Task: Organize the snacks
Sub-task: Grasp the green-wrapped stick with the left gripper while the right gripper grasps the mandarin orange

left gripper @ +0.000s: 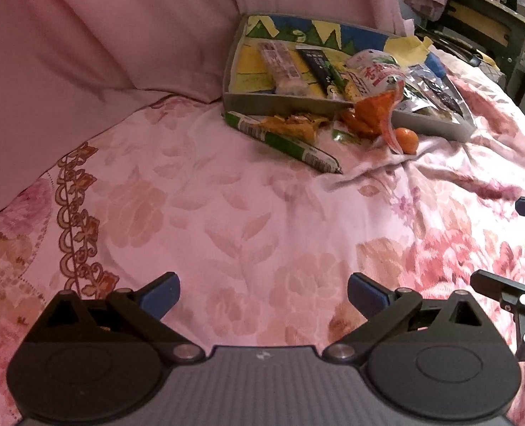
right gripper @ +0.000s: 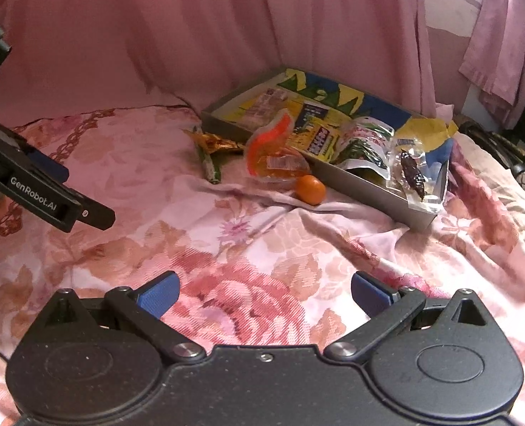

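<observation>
Pink floral bedspread (right gripper: 262, 248); grey tray (right gripper: 368, 191), blue-yellow lining; orange fruit (right gripper: 310, 189); green-white, perhaps sausage, stick (left gripper: 290, 142)

A tray (right gripper: 376, 191) sits on the bed (right gripper: 262, 248), far back, close to the curtain (right gripper: 191, 35) behind it. Many snack packs lie in the tray. One pouch (right gripper: 363, 145) and a clear pack (right gripper: 411, 170) lie at its right end. A bag (right gripper: 273, 156) leans over the tray's front wall, partly on the bed. A small fruit (right gripper: 310, 189) lies on the bed just in front of the tray, beside the bag. Left of the bag, a long stick pack (left gripper: 287, 140) lies on the bed with a wrapper (left gripper: 294, 124) on top of it, right by the tray's front wall.
</observation>
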Motion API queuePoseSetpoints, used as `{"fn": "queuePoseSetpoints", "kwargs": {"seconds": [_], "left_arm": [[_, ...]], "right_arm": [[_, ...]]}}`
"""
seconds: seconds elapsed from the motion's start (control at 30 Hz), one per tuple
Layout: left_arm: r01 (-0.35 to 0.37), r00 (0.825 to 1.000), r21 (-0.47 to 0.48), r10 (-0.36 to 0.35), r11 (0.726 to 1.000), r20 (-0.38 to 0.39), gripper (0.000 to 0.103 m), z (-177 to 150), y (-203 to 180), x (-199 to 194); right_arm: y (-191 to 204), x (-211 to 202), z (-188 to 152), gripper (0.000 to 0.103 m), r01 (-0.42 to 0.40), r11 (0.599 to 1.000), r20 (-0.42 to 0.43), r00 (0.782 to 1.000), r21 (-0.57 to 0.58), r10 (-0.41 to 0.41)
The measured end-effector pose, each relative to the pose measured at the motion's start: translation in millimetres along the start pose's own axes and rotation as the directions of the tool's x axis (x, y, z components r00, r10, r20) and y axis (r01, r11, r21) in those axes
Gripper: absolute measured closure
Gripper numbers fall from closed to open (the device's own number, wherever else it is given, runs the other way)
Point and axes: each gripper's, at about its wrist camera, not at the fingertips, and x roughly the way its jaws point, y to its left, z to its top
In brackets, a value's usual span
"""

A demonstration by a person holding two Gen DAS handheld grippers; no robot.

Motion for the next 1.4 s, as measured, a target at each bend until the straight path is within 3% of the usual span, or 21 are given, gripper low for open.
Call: {"fn": "queuePoseSetpoints", "kwargs": {"seconds": [0.3, 0.83, 1.13, 1.27, 1.4], "left_arm": [[-0.002, 0.996, -0.020, 0.003, 1.000, 0.087, 0.000, 31, -1, 17], [0.030, 0.993, -0.090, -0.020, 0.995, 0.115, 0.003, 77, -5, 81], [0.019, 0.990, -0.075, -0.008, 0.997, 0.142, 0.023, 80, -17, 94], [0.047, 0.988, -0.079, -0.035, 0.996, 0.149, 0.046, 84, -12, 95], [0.068, 0.989, -0.100, -0.053, 0.993, 0.141, 0.054, 84, -10, 93]], "right_arm": [[-21, 23, 8, 0.001, 0.038, 0.999, 0.027, 0.999, 0.037, -0.039], [-53, 73, 21, 0.005, 0.099, 0.991, 0.081, 0.991, 0.089, -0.106], [-63, 101, 35, 0.013, 0.094, 0.985, 0.067, 0.992, 0.144, -0.105], [-64, 111, 40, 0.015, 0.069, 0.987, 0.068, 0.995, 0.145, -0.079], [-63, 119, 46, 0.017, 0.051, 0.990, 0.076, 0.995, 0.130, -0.061]]}}
